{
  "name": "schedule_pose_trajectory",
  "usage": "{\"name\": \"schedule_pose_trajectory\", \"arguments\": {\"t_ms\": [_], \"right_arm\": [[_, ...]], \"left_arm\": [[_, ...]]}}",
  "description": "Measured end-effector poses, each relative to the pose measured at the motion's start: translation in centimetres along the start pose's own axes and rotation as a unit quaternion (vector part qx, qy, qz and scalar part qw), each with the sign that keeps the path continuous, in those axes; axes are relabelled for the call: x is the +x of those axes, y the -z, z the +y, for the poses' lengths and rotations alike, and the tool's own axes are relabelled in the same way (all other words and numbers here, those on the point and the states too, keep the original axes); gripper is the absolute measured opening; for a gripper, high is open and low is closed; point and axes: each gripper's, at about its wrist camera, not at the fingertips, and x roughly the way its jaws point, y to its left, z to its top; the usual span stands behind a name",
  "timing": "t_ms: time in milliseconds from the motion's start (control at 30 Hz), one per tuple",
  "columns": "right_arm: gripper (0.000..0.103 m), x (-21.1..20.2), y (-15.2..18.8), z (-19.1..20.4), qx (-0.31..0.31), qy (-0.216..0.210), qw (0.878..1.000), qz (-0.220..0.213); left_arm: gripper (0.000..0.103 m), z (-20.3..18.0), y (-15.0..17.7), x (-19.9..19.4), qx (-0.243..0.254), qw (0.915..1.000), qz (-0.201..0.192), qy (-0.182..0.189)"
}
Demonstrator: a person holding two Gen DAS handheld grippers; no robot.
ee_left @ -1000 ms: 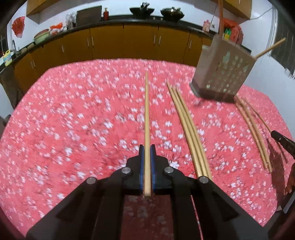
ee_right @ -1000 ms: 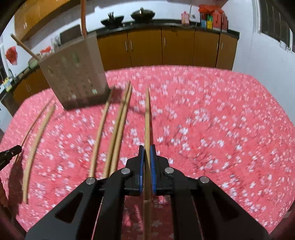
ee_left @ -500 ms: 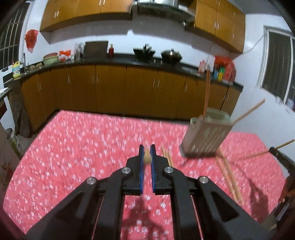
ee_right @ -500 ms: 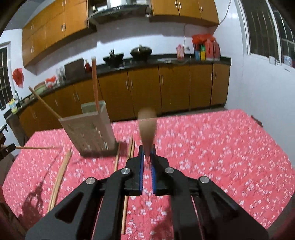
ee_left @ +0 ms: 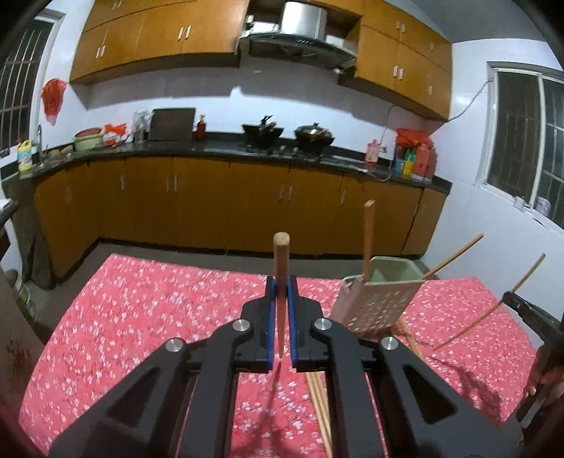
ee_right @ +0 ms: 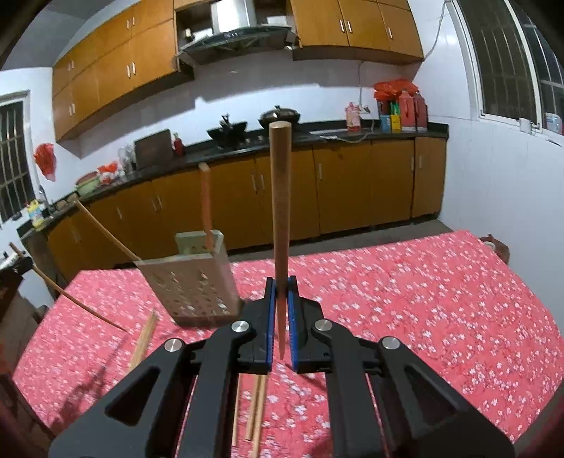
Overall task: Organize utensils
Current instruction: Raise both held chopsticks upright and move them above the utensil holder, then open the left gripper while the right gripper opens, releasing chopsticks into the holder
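Kitchen backdrop: orange-brown cabinets [ee_left: 197,208] under a dark counter [ee_left: 225,148], two woks [ee_left: 313,135] on the stove, range hood [ee_right: 232,28] above. In front, a tabletop [ee_left: 141,317] under a red floral cloth.

Left gripper [ee_left: 281,317] clamped on a wooden chopstick [ee_left: 281,267], thick end raised toward the cabinets, thin tip down between the blue pads [ee_left: 270,317]. Right gripper [ee_right: 281,317] likewise closed on its own chopstick [ee_right: 280,211], standing nearly upright in the right wrist view, blunt end at the height of the counter.

Perforated grey utensil holder [ee_left: 377,303] standing on the cloth, just right of the left gripper (left of the right gripper in the other view [ee_right: 192,282]). Already inside: one reddish stick [ee_left: 367,239] upright, one thin stick [ee_left: 453,255] leaning out over the rim.

Loose chopsticks [ee_left: 319,405] lying flat on the cloth below the left gripper's frame; a few more [ee_right: 259,408] beneath the right gripper, and a pair [ee_right: 144,340] beside the holder's base.

Seen at the right edge of the left wrist view: the other gripper's dark tip with its thin chopstick slanting across.
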Motion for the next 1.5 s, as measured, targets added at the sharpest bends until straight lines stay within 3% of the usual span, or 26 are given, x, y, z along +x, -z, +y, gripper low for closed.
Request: {"name": "schedule_pose_trajectory", "arguments": {"t_ms": [267, 467, 700, 933, 1300, 1400, 1500], "right_arm": [[0.007, -2.6, -4.3, 2.3, 0.011, -0.082, 0.995, -0.046], [0.007, -2.4, -6.6, 4.1, 0.007, -0.096, 0.992, -0.082], [0.007, 0.1, -7.8, 5.4, -0.005, -0.084, 0.992, -0.098], [0.007, 3.8, -6.9, 5.9, -0.008, -0.076, 0.995, -0.057], [0.008, 7.1, -5.7, 6.3, -0.011, -0.078, 0.997, 0.000], [0.009, 7.2, -5.7, 6.4, -0.010, -0.081, 0.997, 0.006], [0.024, 6.8, -5.9, 6.3, -0.007, -0.079, 0.997, 0.001]], "left_arm": [[0.007, -3.4, -3.7, -2.0, 0.013, 0.9975, -0.034, 0.061], [0.007, -6.6, -5.9, -2.8, 0.017, 0.9930, -0.065, 0.097], [0.007, -8.6, -8.4, -1.6, 0.001, 0.9907, -0.101, 0.092], [0.008, -9.8, -9.0, 1.5, 0.004, 0.9903, -0.128, 0.055], [0.008, -10.3, -7.0, 6.8, 0.004, 0.9956, -0.065, 0.068], [0.016, -10.1, -6.5, 7.4, -0.002, 0.9963, -0.051, 0.070], [0.021, -9.9, -6.5, 7.2, -0.005, 0.9963, -0.053, 0.068]]}}
